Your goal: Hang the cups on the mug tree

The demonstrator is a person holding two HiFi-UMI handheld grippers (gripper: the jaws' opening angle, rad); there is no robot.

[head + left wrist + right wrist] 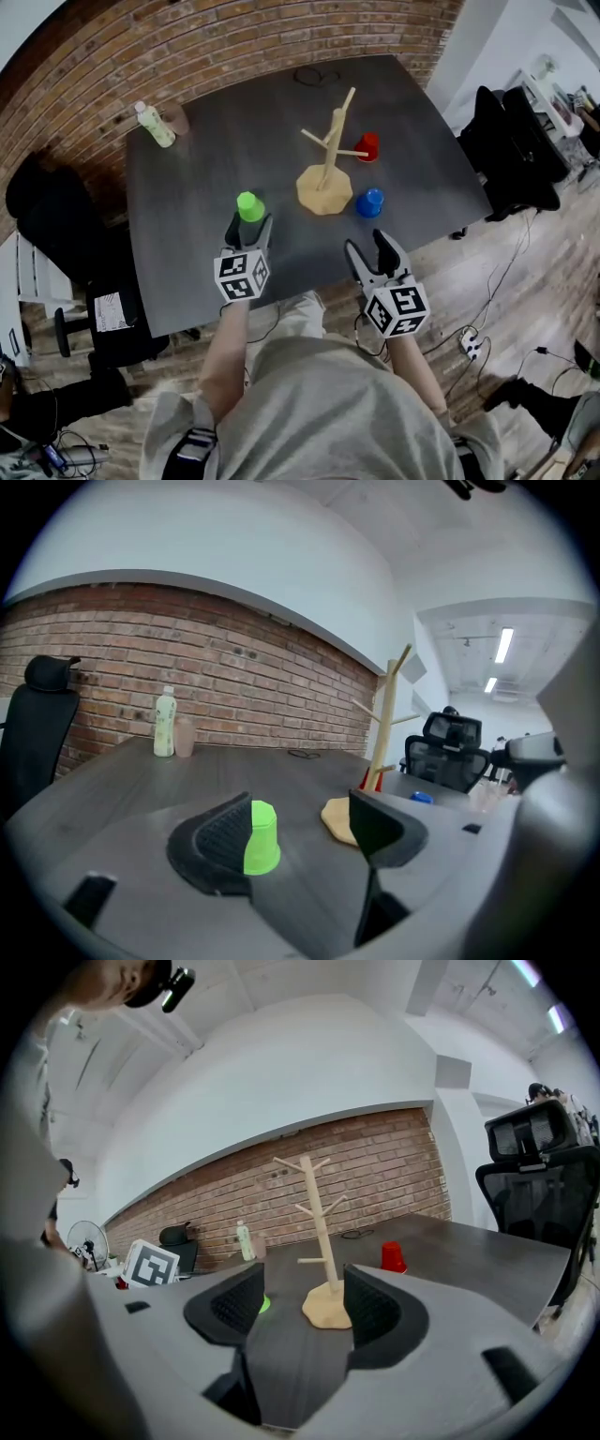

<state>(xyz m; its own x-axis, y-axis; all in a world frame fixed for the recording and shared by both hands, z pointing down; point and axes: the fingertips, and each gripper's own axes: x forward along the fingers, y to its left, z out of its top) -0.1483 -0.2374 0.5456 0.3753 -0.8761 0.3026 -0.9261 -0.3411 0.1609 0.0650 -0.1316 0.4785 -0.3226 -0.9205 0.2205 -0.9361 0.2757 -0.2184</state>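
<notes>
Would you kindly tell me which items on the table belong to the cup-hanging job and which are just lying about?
Job: mug tree, green cup, red cup, blue cup.
Lying about: bottle, pinkish tumbler beside it, dark looped object.

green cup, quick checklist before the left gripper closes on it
1. Left gripper jaws wide apart: ok.
2. Green cup centred between those jaws: not ok. It stands ahead of the tips, partly behind the jaw at picture left in the left gripper view.
3. Green cup standing free on the table: ok, upside down, nothing touching it.
4. Mug tree pegs free: ok. The red cup and blue cup stand on the table near its base.
5. Right gripper open, nothing in it: ok.
6. Handle on the green cup for a peg: cannot tell.
</notes>
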